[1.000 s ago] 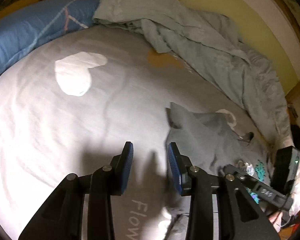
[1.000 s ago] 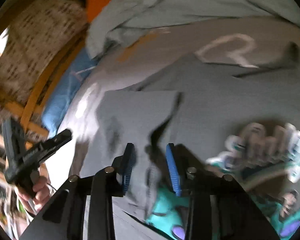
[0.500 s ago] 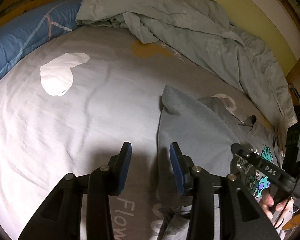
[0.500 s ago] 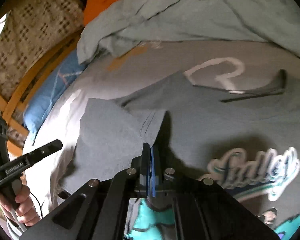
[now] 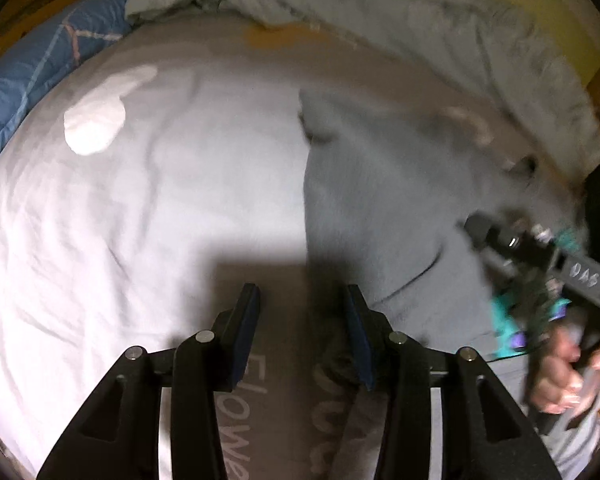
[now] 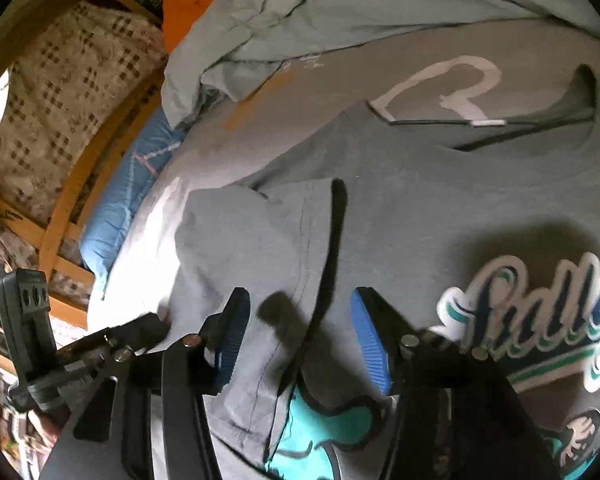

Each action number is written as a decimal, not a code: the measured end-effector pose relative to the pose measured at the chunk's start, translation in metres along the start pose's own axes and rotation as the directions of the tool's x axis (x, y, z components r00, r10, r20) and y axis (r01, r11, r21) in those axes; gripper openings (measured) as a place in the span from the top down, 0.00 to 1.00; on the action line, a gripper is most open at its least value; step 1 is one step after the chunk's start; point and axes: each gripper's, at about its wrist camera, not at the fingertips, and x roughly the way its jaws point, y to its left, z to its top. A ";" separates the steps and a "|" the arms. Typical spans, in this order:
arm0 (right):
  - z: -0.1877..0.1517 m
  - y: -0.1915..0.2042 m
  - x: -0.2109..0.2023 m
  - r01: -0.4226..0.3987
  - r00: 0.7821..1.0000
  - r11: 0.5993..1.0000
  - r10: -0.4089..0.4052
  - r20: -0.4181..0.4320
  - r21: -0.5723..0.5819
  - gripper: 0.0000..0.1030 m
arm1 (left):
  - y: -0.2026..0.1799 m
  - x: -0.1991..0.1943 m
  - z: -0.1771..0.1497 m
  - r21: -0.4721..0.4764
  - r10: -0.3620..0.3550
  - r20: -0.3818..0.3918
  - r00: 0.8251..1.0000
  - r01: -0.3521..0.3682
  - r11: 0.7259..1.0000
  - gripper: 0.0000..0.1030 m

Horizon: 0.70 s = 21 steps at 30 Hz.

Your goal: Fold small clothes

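The gray shirt (image 6: 440, 208) lies flat on the bed sheet (image 5: 140, 200), one sleeve folded over. The right gripper (image 6: 300, 336) has just opened above that fold, holding nothing. The left gripper (image 5: 302, 332) (blurry view) seems apart at the shirt's nine o'clock edge.

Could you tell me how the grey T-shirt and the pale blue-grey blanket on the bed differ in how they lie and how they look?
The grey T-shirt lies mostly flat on the sheet, one sleeve folded in over its body; the pale blue-grey blanket is bunched in a heap at the far edge. The T-shirt bears a colourful script print on its front; the blanket is plain. The T-shirt sits right under the right gripper, whose jaws have just been opening and hold nothing; the blanket lies beyond it. Both are soft fabric on the same bed.
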 end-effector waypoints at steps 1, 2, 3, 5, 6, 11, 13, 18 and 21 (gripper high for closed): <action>0.002 0.006 0.006 0.018 1.000 0.999 -0.019 -0.007 -0.033 0.67 | -0.001 0.001 -0.002 0.006 0.007 0.006 1.000 -0.007 1.000 0.59; 0.004 0.009 0.012 0.054 0.998 0.997 -0.055 -0.009 -0.051 0.86 | -0.003 0.000 -0.003 0.023 0.018 0.013 1.000 -0.019 1.000 0.58; 0.005 0.009 0.013 0.073 0.997 0.996 -0.073 -0.006 -0.048 0.97 | -0.004 -0.001 -0.004 0.031 0.029 0.016 0.999 -0.030 0.999 0.57; 0.006 0.008 0.005 0.059 0.998 0.998 -0.059 0.003 -0.034 0.98 | -0.003 -0.002 -0.006 0.015 0.041 0.013 0.999 -0.042 0.999 0.56; 0.005 0.009 -0.004 0.062 0.998 0.997 -0.061 0.025 -0.039 0.99 | -0.001 -0.004 -0.006 0.000 0.051 0.011 0.999 -0.051 0.999 0.56; 0.002 0.016 -0.038 0.080 0.994 0.996 -0.076 0.080 -0.047 0.99 | -0.011 -0.004 -0.009 0.040 0.171 0.038 0.985 -0.173 0.984 0.43; 0.002 0.012 -0.035 0.186 0.978 0.981 -0.180 0.101 -0.048 0.94 | -0.011 -0.003 -0.008 0.041 0.178 0.034 0.983 -0.179 0.983 0.43; -0.015 -0.013 -0.041 0.014 1.000 0.999 -0.015 0.018 0.031 0.55 | 0.001 -0.009 -0.004 -0.016 0.096 0.023 0.995 -0.096 0.995 0.45; -0.038 -0.012 -0.055 -0.099 0.995 0.994 0.099 -0.009 0.051 0.55 | -0.005 -0.032 -0.001 0.016 -0.147 0.069 0.987 0.147 0.989 0.44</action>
